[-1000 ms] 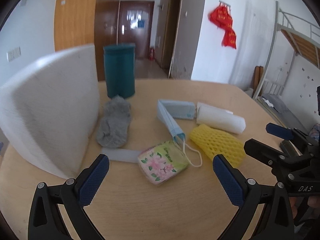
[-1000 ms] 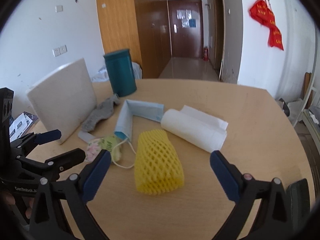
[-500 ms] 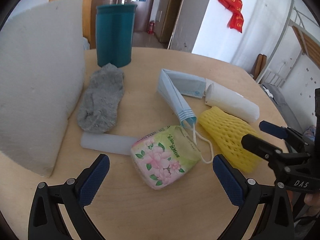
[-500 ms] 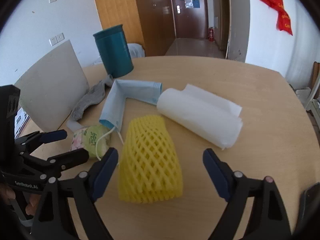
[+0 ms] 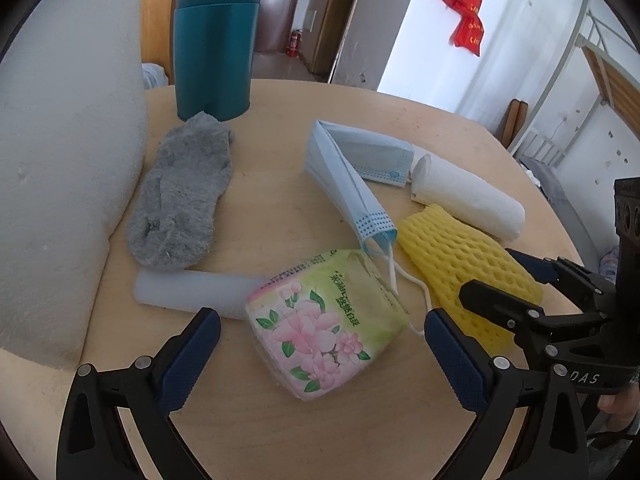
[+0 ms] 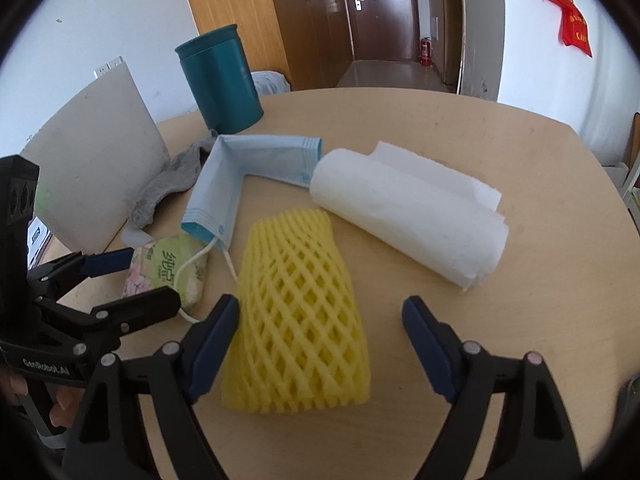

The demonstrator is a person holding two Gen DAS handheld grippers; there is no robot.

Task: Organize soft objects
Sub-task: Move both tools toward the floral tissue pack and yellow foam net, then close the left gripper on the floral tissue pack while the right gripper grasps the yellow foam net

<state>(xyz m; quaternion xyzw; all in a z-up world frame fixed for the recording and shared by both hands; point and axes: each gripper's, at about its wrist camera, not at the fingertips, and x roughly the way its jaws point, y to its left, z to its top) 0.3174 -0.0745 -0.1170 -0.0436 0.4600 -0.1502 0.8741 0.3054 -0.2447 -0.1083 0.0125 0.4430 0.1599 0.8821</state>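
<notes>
My left gripper (image 5: 320, 344) stands with its jaws spread wide above the floral tissue pack (image 5: 324, 320), which lies between the blue pads (image 5: 188, 356) without being touched by either. A translucent white tube (image 5: 188, 292) lies behind the pack, its right end meeting the pack's left side, and a grey sock (image 5: 184, 196) stretches from the tube toward the teal canister (image 5: 214, 48). A white foam board (image 5: 60, 160) leans upright at the left edge of the round wooden table (image 5: 280, 432). My right gripper (image 6: 320, 336) has just been narrowing its jaws, which are still held apart around the near end of the yellow foam net sleeve (image 6: 298, 320); the left pad (image 6: 212, 340) sits just beside the sleeve, and I cannot tell whether it touches; the right pad is clear of it. A folded blue face mask (image 6: 228, 184) lies beyond, its ear loop draped over the tissue pack, and a roll of white paper (image 6: 404, 216) lies to the right of the sleeve.
</notes>
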